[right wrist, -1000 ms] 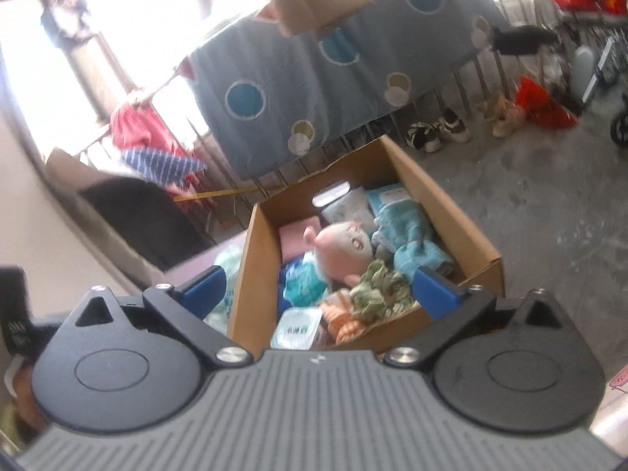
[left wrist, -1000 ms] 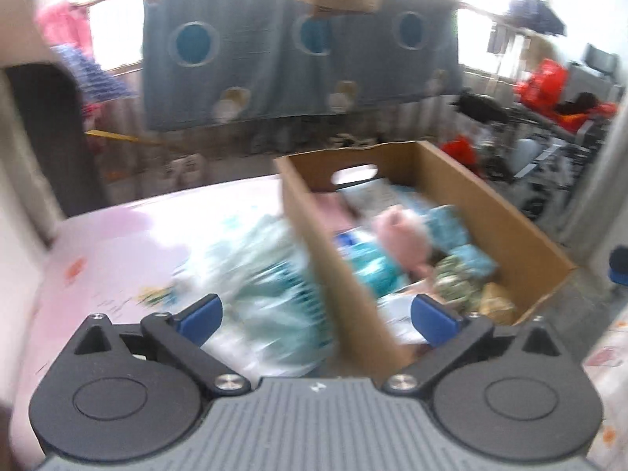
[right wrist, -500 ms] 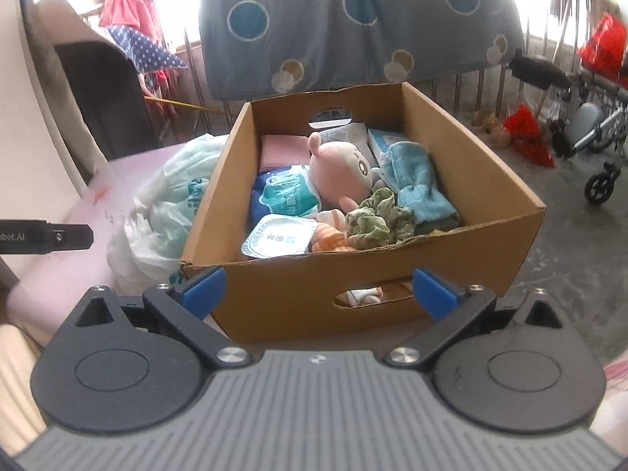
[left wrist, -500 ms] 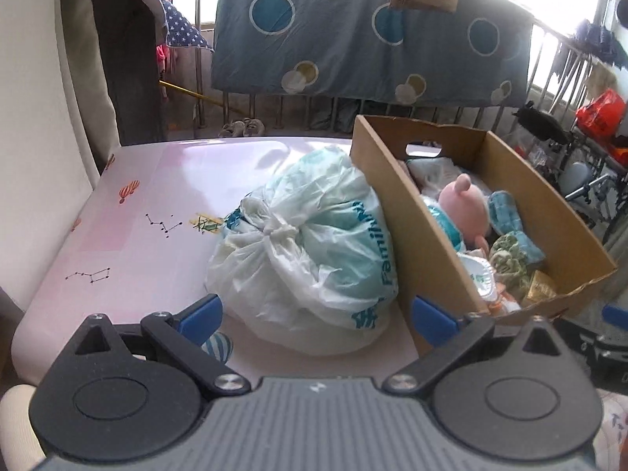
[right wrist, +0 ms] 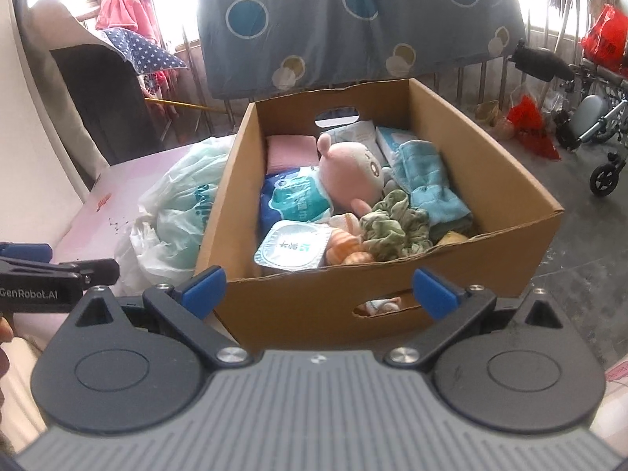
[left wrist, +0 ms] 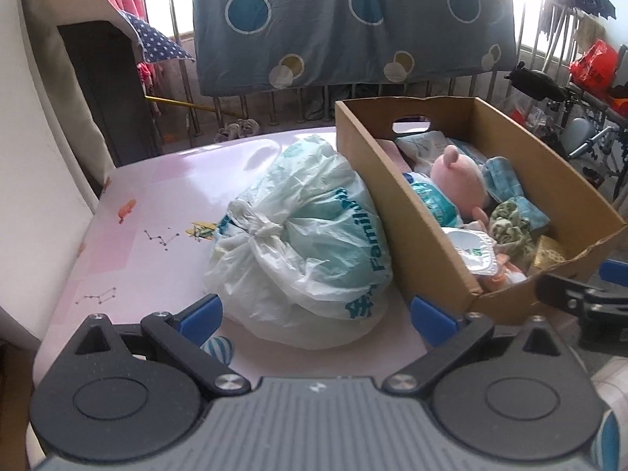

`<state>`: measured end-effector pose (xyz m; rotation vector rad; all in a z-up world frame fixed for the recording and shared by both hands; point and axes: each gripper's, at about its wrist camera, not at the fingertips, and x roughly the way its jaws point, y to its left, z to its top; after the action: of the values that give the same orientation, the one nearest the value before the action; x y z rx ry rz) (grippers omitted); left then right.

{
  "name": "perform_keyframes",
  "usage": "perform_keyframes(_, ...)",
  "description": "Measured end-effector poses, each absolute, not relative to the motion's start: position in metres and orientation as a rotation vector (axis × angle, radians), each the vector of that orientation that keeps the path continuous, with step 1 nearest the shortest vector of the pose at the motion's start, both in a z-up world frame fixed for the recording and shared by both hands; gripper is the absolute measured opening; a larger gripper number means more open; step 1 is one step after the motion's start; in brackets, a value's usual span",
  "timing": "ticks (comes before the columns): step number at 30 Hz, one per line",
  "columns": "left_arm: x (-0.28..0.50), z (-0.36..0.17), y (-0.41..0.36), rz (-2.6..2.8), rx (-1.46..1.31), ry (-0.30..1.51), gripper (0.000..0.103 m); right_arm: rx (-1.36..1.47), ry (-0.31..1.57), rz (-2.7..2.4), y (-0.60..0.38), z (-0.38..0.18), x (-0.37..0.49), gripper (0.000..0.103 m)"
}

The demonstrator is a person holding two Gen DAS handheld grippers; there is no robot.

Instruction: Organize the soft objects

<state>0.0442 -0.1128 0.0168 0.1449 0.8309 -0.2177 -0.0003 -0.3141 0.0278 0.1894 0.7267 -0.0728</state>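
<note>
An open cardboard box [right wrist: 506, 180] [left wrist: 376, 196] stands on the pink table [left wrist: 149, 251], filled with soft items: a pink plush toy [right wrist: 353, 172] [left wrist: 459, 180], a blue towel [right wrist: 428, 184], a green scrunched cloth [right wrist: 396, 227], a pink folded cloth [right wrist: 290, 151], wipes packs and an orange-striped toy [right wrist: 345, 241]. A knotted white and teal plastic bag [left wrist: 310, 243] [right wrist: 176, 216] lies against the box's left side. My left gripper [left wrist: 316, 314] is open just before the bag. My right gripper [right wrist: 318, 288] is open at the box's near wall, empty.
A small blue-striped item [left wrist: 219, 347] lies by the left fingertip. A blue dotted sheet [right wrist: 353, 19] hangs on a railing behind. A dark chair [right wrist: 102, 102] stands at the back left, a wheelchair [right wrist: 596, 125] on the floor at right.
Both views have steadied after a fast swing. The left gripper now sits slightly closer to the bag, the right gripper closer to the box front. Both stay open.
</note>
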Motion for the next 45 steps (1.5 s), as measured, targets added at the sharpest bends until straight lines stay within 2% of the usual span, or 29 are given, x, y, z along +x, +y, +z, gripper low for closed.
perform_keyframes(45,0.0445,0.0157,-0.1146,-0.193,0.132,0.855,0.103,0.195,0.753,-0.050,-0.3064,0.0293,0.0091,0.102)
